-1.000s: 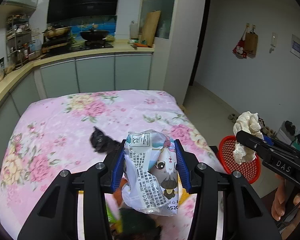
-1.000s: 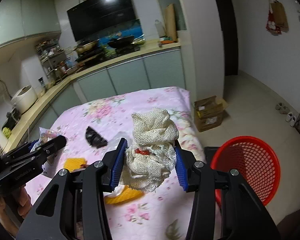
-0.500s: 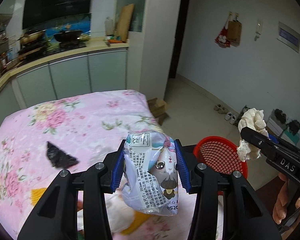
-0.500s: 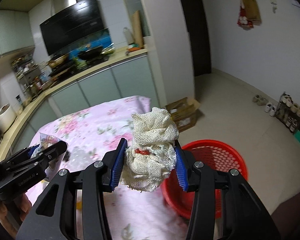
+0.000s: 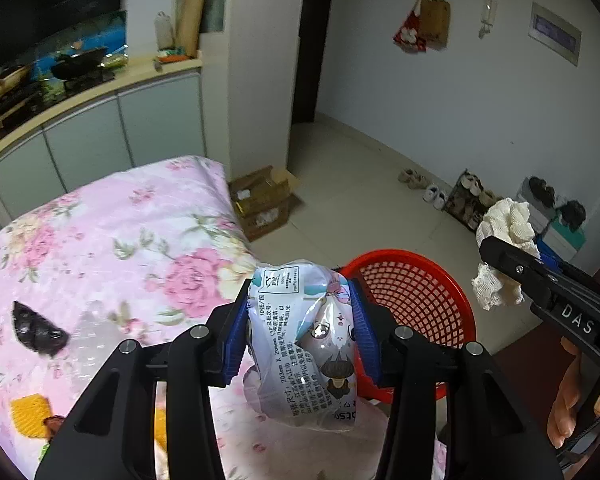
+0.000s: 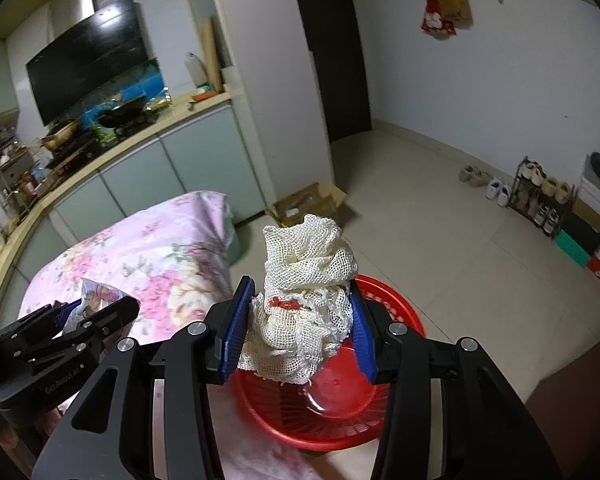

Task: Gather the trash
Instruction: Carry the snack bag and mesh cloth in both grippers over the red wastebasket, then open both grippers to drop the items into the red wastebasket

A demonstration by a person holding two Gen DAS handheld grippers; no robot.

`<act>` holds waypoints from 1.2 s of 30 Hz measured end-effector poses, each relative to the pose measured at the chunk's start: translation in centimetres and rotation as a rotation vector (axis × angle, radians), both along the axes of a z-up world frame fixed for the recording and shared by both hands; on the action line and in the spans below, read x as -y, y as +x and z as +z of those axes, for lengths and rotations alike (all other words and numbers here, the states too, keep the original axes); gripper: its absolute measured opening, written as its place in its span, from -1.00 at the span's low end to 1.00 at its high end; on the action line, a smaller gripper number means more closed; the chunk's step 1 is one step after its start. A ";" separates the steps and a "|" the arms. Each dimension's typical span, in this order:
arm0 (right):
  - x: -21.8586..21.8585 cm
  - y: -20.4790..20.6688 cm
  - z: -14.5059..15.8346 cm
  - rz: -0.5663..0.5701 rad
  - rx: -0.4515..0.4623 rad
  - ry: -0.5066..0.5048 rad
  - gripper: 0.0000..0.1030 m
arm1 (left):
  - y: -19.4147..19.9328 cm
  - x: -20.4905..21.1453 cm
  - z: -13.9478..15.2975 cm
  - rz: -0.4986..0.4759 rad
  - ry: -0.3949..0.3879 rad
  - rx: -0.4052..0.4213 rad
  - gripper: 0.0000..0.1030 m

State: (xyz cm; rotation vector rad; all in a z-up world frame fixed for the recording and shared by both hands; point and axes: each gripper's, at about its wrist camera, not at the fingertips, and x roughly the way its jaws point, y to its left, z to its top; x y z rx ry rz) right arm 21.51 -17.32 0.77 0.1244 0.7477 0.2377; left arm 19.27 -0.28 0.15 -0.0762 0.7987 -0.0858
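Grippers loaded, both beside the red mesh basket [image 6: 396, 316].
Left gripper [image 5: 302, 330] is clamped on a crumpled printed plastic wrapper [image 5: 304, 344] at the edge of the floral-covered table [image 5: 112, 232]. Right gripper [image 6: 300, 326] is clamped on a bunched cream net bag [image 6: 306, 296], held directly above the basket on the floor. A black scrap [image 5: 36, 330] lies on the table.

The red basket [image 6: 400, 316] is standing open directly beyond and below the right jaws, nothing covering its mouth. The table [image 5: 112, 240] edge is lying just left of both jaws, bordering the basket. Bare floor [image 6: 440, 216] is extending ahead and right of the jaws. A cardboard box [image 6: 308, 204] is standing farther ahead; a shoe rack [image 6: 540, 196] is occupying the far right.
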 end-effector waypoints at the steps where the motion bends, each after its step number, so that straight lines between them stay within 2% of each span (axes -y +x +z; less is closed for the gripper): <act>1: 0.3 0.3 -0.4 -0.012 -0.009 -0.004 -0.15 | 0.5 0.4 -0.4 -0.012 -0.004 -0.011 -0.14; 12: 3.5 3.1 -3.9 -0.096 -0.111 -0.020 -0.15 | 4.3 3.9 -4.6 -0.089 -0.022 -0.107 -0.14; 22: 4.9 5.0 -6.7 -0.100 -0.210 0.011 -0.12 | 6.1 5.9 -7.5 -0.119 -0.016 -0.171 -0.13; 25: 5.0 5.3 -7.2 -0.089 -0.241 0.023 -0.01 | 6.2 6.3 -7.9 -0.128 -0.024 -0.182 0.01; 27: 5.2 5.4 -7.4 -0.089 -0.255 0.035 -0.01 | 6.1 6.2 -7.8 -0.127 -0.027 -0.172 0.32; 29: 5.4 5.4 -7.4 -0.092 -0.262 0.047 0.00 | 5.9 6.1 -7.6 -0.127 -0.026 -0.164 0.42; 36: 5.4 4.4 -6.7 -0.092 -0.250 0.058 0.02 | 4.8 4.2 -6.5 -0.082 -0.039 -0.141 0.53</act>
